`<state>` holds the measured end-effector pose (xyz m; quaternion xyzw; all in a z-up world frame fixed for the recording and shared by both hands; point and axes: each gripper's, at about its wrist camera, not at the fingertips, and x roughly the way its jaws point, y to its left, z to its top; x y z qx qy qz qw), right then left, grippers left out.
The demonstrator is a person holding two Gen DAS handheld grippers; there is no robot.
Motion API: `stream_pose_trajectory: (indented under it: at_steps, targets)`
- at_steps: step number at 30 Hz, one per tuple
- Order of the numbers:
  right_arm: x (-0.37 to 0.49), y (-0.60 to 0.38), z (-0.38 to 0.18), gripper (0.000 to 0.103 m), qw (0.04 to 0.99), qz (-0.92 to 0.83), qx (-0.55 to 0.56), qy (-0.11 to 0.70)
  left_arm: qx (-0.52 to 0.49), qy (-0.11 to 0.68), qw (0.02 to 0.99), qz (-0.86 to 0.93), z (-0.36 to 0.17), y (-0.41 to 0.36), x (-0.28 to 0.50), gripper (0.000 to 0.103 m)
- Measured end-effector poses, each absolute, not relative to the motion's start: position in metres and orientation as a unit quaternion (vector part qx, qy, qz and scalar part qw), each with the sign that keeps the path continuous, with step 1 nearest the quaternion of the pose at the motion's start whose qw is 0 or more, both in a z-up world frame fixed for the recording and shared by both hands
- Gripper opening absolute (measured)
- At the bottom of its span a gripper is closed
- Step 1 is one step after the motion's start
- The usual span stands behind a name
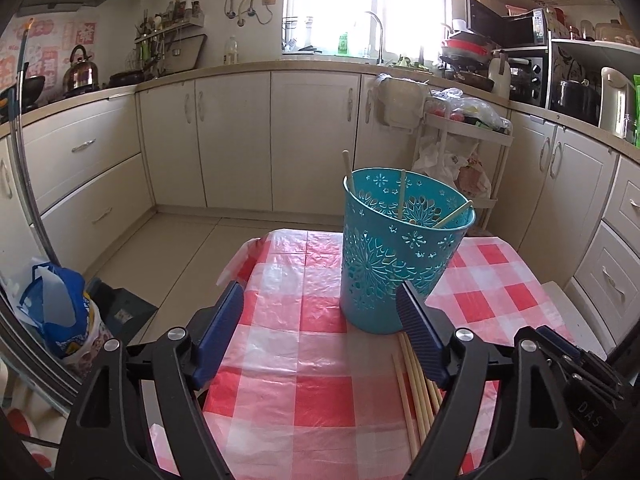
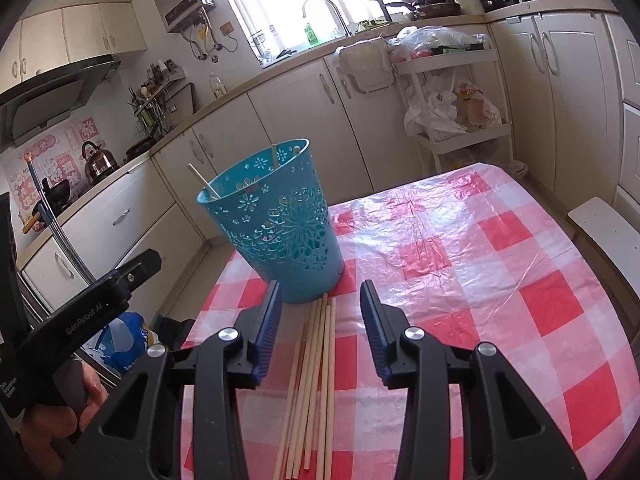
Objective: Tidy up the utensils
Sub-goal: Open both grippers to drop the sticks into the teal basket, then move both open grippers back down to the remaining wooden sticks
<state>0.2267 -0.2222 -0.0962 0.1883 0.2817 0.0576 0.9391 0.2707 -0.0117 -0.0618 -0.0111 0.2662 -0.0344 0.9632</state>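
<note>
A teal perforated holder stands on the red-and-white checked table, with three wooden chopsticks leaning inside. It also shows in the right wrist view. Several loose chopsticks lie flat on the cloth in front of it; the left wrist view shows them beside my right-hand pad. My left gripper is open and empty, to the left of the holder. My right gripper is open and empty, above the loose chopsticks. The left gripper's body shows at the left in the right wrist view.
Kitchen cabinets and a counter run around the room. A white trolley with plastic bags stands beyond the table. A blue bag sits on the floor at the left. A white stool stands by the table's right edge.
</note>
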Motion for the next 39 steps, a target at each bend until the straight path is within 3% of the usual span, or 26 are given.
stream_pose_trajectory:
  at_steps: [13,21,32,39]
  targets:
    - [0.229,-0.218,-0.113,0.04,0.931,0.059,0.181,0.311,-0.01,0.281,0.959,-0.041,-0.067,-0.016,0.27,0.078]
    - [0.241,-0.219,-0.134,0.04,0.918,0.036,0.148,0.365,-0.034,0.335,0.941,-0.035,-0.097,0.0,0.281,0.079]
    - [0.273,-0.192,-0.163,0.021,0.902,0.057,0.088,0.419,-0.029,0.375,0.926,-0.038,-0.125,-0.002,0.284,0.079]
    - [0.283,-0.179,-0.17,0.017,0.894,0.066,0.059,0.439,-0.018,0.386,0.921,-0.052,-0.133,-0.011,0.282,0.081]
